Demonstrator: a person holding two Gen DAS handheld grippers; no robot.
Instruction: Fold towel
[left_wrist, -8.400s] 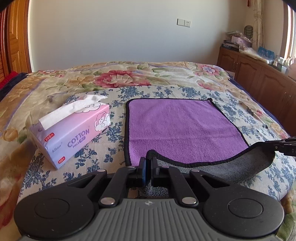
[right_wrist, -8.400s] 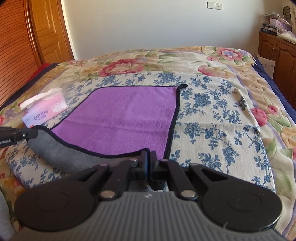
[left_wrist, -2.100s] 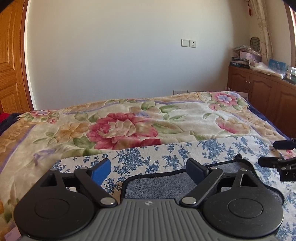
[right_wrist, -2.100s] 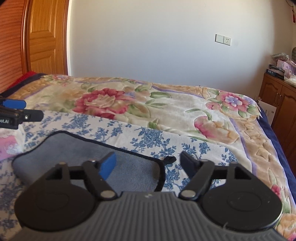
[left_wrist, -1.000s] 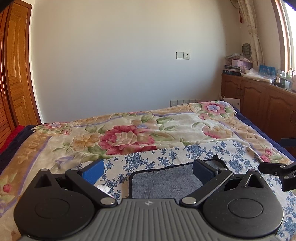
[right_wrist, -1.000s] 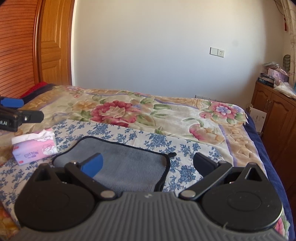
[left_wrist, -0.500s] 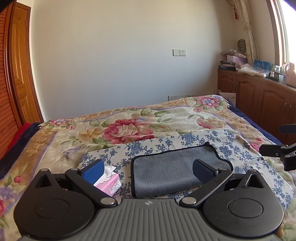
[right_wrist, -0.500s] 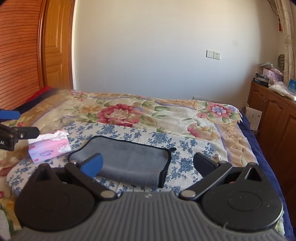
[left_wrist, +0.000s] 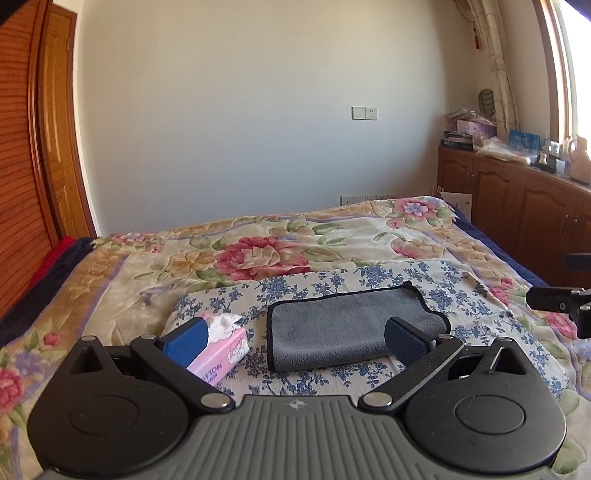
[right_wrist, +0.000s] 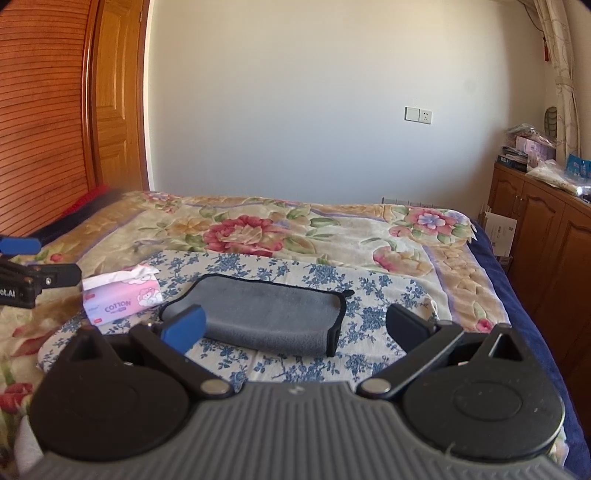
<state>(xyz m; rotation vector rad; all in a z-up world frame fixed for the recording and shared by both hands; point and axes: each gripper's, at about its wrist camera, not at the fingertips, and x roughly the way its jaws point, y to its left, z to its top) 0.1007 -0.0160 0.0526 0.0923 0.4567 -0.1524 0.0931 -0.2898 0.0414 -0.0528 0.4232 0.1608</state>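
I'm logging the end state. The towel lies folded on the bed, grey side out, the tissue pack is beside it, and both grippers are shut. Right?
Not quite: both grippers are open. The left gripper and the right gripper each show their fingers spread wide in their own wrist views. The rest holds: the towel lies folded, grey side out, on the bed, with the tissue pack beside it.
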